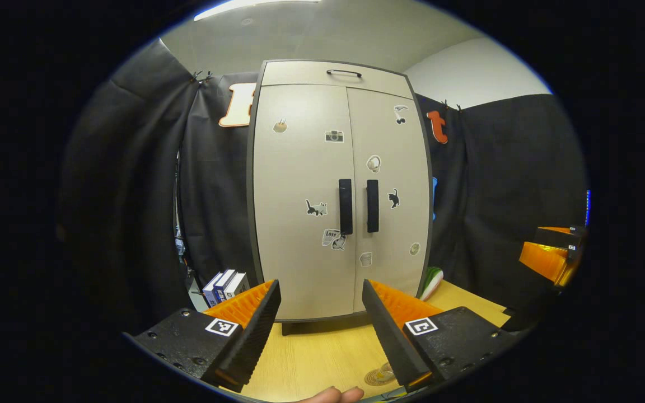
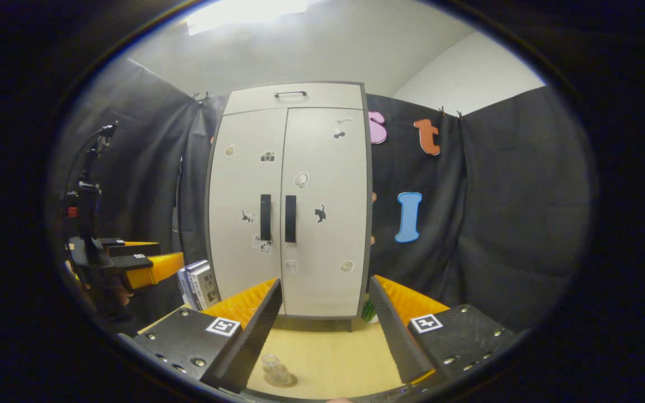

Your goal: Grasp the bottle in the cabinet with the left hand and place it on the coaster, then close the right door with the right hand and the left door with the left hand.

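Note:
The pale cabinet (image 1: 300, 196) stands on the wooden table with both doors shut, its two dark handles (image 1: 359, 206) side by side. My left gripper (image 1: 321, 330) hangs open in front of it, with nothing between its fingers. A round coaster (image 1: 378, 377) peeks out beside the right finger. In the right gripper view a small clear bottle (image 2: 274, 366) stands upright on the coaster (image 2: 283, 382), just in front of the cabinet (image 2: 289, 207). My right gripper (image 2: 325, 330) is open and holds nothing. The bottle sits low between its fingers, nearer the left one.
Several books (image 1: 224, 285) lean beside the cabinet's left side. A green and white object (image 1: 431, 282) lies at its right foot. The other gripper (image 1: 552, 257) hovers at the far right. A fingertip (image 1: 331, 396) shows at the bottom edge. The wooden table (image 1: 311, 352) stretches out before the cabinet.

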Motion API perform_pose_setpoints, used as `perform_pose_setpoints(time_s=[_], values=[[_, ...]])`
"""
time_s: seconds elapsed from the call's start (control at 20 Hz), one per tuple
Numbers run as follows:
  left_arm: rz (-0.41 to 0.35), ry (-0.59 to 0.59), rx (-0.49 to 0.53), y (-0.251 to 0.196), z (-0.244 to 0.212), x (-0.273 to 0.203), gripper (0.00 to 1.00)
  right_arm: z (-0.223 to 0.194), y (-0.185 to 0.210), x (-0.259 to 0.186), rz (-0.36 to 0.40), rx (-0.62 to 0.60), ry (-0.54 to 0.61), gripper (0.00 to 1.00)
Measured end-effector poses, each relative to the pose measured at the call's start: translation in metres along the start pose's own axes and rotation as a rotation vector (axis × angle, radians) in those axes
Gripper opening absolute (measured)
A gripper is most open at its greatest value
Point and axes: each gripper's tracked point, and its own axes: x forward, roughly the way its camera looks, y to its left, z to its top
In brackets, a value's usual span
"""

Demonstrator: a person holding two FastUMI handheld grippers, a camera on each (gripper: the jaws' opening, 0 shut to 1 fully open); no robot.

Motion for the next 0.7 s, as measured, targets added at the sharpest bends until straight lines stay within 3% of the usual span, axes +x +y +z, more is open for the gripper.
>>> perform_pose_setpoints(time_s=[0.7], values=[[-0.006, 0.011, -0.032, 0.003, -0.007, 0.001, 0.93, -0.001, 0.011, 0.003, 0.004, 0.015, -0.008, 0.95]])
